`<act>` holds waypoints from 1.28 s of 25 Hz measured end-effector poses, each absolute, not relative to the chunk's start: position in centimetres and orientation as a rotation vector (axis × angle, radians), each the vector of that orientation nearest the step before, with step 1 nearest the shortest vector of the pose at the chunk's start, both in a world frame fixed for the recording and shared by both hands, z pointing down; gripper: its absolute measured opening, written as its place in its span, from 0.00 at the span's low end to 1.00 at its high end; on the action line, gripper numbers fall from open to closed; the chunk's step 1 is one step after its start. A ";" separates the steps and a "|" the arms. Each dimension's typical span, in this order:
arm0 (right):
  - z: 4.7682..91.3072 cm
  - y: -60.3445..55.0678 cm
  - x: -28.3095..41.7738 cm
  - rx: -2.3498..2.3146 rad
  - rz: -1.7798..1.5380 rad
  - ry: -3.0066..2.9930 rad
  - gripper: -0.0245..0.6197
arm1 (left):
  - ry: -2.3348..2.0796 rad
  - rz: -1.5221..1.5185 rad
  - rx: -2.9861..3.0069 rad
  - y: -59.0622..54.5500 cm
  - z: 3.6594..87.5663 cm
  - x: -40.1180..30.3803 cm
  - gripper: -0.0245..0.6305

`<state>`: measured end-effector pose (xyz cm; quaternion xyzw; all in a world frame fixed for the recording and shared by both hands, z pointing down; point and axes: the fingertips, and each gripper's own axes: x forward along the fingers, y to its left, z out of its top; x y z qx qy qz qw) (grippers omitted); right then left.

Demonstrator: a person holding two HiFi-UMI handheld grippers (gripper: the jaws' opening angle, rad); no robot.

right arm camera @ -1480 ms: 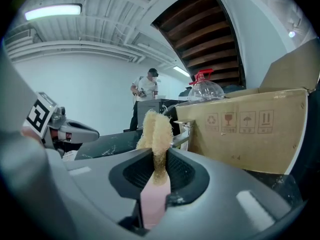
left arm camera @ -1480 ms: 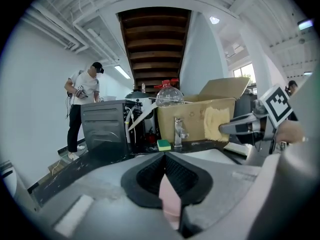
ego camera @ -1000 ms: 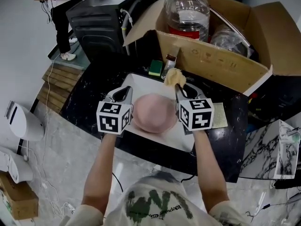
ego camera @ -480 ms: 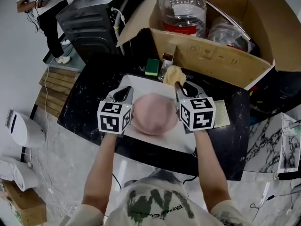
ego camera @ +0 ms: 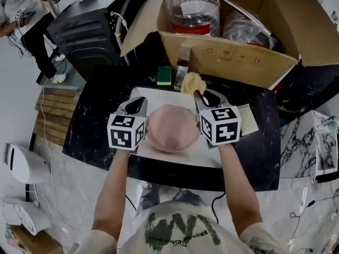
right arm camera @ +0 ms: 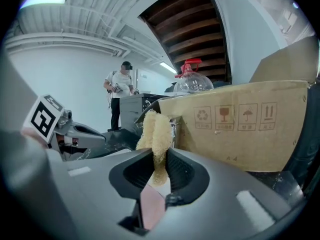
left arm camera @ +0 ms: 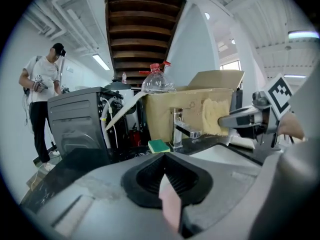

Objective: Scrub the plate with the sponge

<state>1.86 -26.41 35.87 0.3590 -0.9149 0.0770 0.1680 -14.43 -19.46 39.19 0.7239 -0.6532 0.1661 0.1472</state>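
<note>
Head view. The left gripper is clamped on the left rim of the plate, a round, plain pink, matte dish held level over the white basin set in the black counter. In the left gripper view the rim shows as a thin pink sliver between the closed jaws. The right gripper, at the plate's right edge, pinches a pale yellow, coarse-textured sponge that stands above its jaws. A green sponge lies beside the faucet.
</note>
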 end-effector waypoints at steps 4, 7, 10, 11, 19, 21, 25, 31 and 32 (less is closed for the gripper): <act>35.4 -26.3 1.1 1.090 0.200 -2.572 0.14 | -1.814 0.494 2.148 -20.2 39.3 -15.5 0.04; 35.4 -25.9 0.5 1.138 0.206 -2.544 0.14 | -1.770 0.497 2.189 -20.6 39.3 -16.3 0.04; 35.5 -25.6 0.0 1.182 0.211 -2.514 0.14 | -1.728 0.496 2.230 -21.1 39.4 -16.9 0.04; 35.6 -25.5 -0.2 1.193 0.214 -2.504 0.14 | -1.713 0.497 2.241 -21.2 39.5 -17.0 0.04; 36.4 -25.1 -1.5 1.222 0.209 -2.452 0.14 | -1.644 0.503 2.284 -21.3 40.4 -18.0 0.04; 36.6 -24.9 -2.0 1.214 0.203 -2.448 0.14 | -1.640 0.502 2.285 -21.3 40.6 -18.3 0.04; 37.5 -24.5 -3.1 1.170 0.200 -2.439 0.14 | -1.634 0.499 2.283 -21.1 41.1 -18.8 0.04; 40.0 -23.9 -4.7 1.082 0.203 -2.411 0.14 | -1.613 0.523 2.281 -20.7 42.6 -19.0 0.04; 40.4 -23.8 -4.9 1.071 0.208 -2.405 0.14 | -1.609 0.526 2.280 -20.6 42.9 -19.0 0.04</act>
